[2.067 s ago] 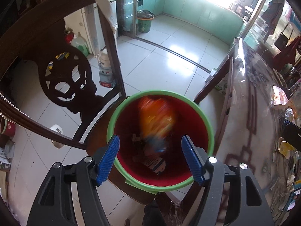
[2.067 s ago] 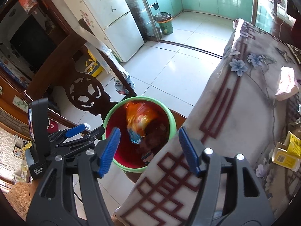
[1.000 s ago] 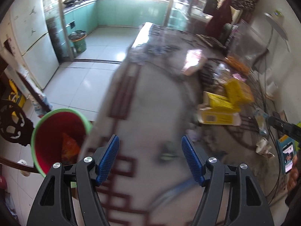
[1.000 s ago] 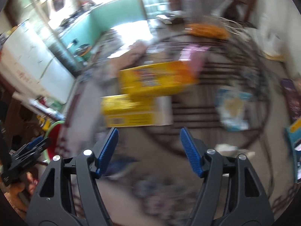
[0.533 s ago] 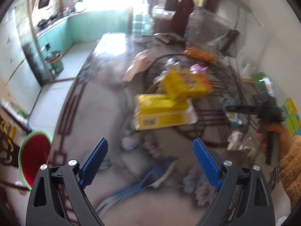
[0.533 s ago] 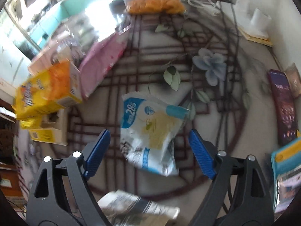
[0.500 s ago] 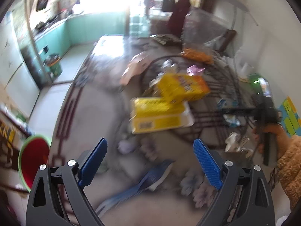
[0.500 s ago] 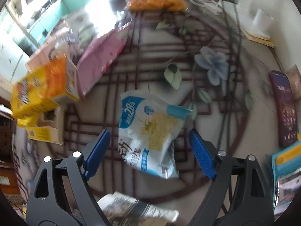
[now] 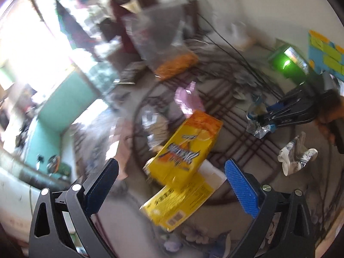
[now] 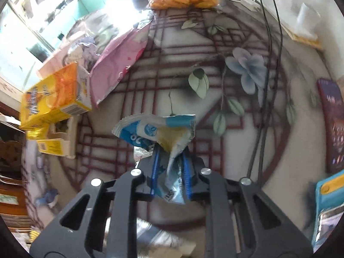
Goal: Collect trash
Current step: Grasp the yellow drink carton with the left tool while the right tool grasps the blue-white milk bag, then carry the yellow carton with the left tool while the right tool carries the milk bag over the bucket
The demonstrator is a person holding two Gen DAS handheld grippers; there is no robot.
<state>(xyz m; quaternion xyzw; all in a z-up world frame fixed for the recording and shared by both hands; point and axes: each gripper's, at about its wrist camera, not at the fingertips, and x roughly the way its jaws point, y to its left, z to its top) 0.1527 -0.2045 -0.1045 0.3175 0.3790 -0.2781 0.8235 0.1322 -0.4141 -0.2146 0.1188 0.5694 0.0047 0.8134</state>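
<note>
The blue-and-white snack wrapper [image 10: 160, 133] is pinched by its crumpled lower end in the right gripper [image 10: 169, 172], whose fingers are closed narrow on it, the wrapper's upper half flaring loose above the counter [image 10: 215, 195]. Left of the wrapper, beyond a pink wrapper [image 10: 118, 62], sit the orange-yellow carton [image 10: 51, 99] and a flattened yellow box [image 10: 56, 142]. The left gripper [image 9: 172, 185] hangs over that carton with fingers wide, holding nothing. The risk, I judge, is the slick foil sliding out of so small a bite on the way to the bin (none is in view); the loose top could also catch the black cables [image 10: 266, 99] right of the wrapper.
</note>
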